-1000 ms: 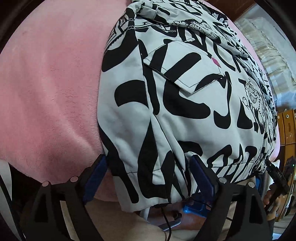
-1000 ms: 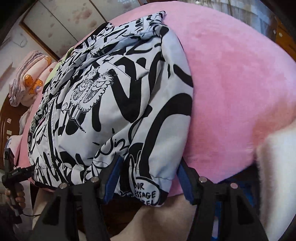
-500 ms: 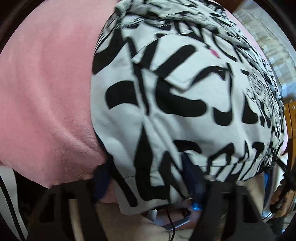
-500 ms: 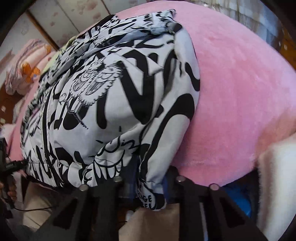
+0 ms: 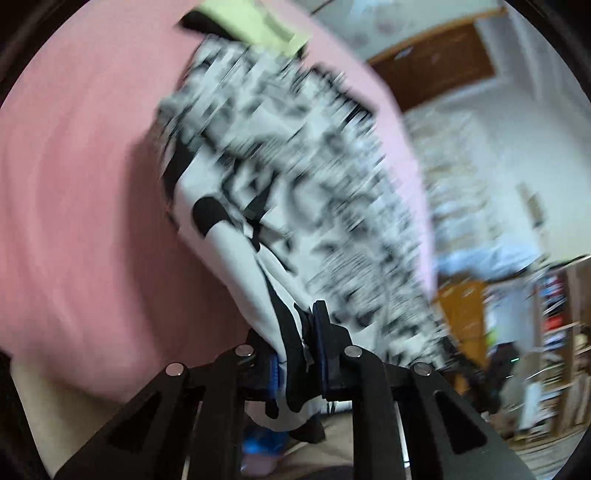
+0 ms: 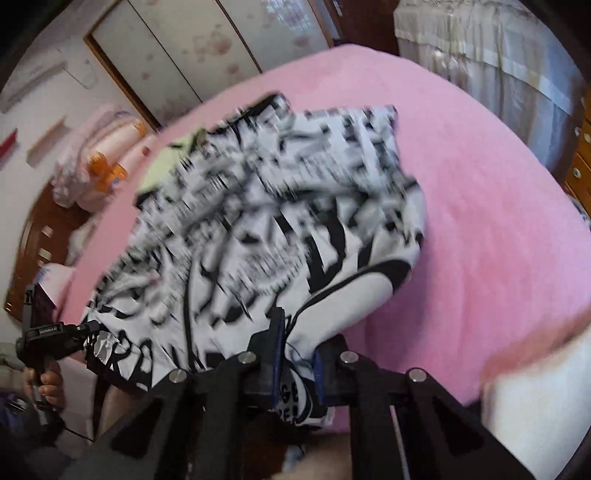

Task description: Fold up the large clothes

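A large white garment with bold black graffiti print lies on a pink plush blanket. My left gripper is shut on its near hem at one corner and lifts it off the blanket. My right gripper is shut on the hem at the other corner; the garment rises from the blanket towards it. The cloth is motion-blurred in both views. The left gripper also shows in the right wrist view, held by a hand.
A pale green cloth lies under the garment's far end. A stack of pink bedding sits far left by a wooden headboard. Wooden drawers stand to the right, and curtains hang behind the bed.
Both grippers closed on the garment's near hem and lifted it. The garment rose off the blanket and bunched up, and both views swung upward.
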